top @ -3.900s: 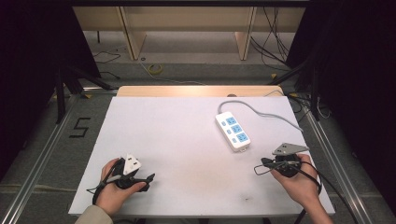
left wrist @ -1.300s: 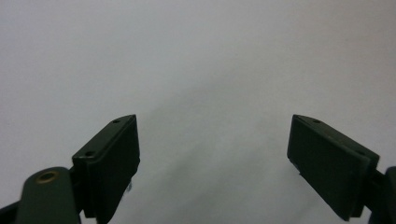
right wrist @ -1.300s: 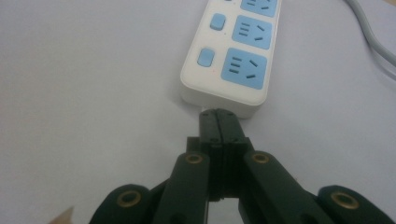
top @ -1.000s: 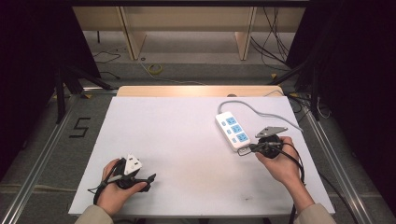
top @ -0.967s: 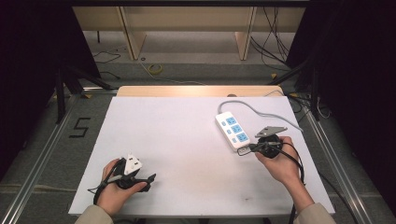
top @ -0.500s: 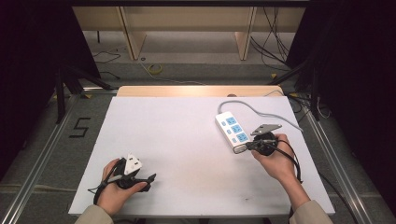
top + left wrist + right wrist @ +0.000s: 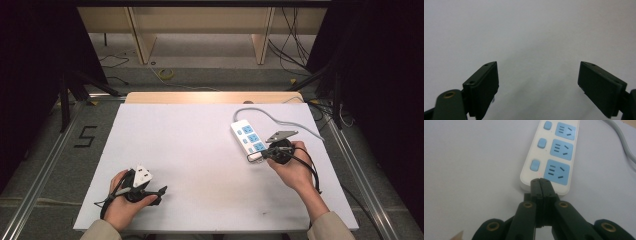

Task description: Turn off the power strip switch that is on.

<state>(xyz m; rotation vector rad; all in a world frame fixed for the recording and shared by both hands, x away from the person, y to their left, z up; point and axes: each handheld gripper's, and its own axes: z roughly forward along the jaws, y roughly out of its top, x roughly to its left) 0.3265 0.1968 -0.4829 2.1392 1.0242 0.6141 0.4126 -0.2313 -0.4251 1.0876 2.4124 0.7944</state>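
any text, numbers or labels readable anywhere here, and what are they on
"5" – dark mark on the grey floor left of the table.
The power strip has blue sockets and switches, with no readable print.
The hand-held grippers carry no readable text.

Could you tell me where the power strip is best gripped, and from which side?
Probably across the narrow width of the power strip, near the free end by the right gripper, coming down from above. It lies flat on the table, long and slim, so only its two long edges suit the fingers; the cable crowds the far end.
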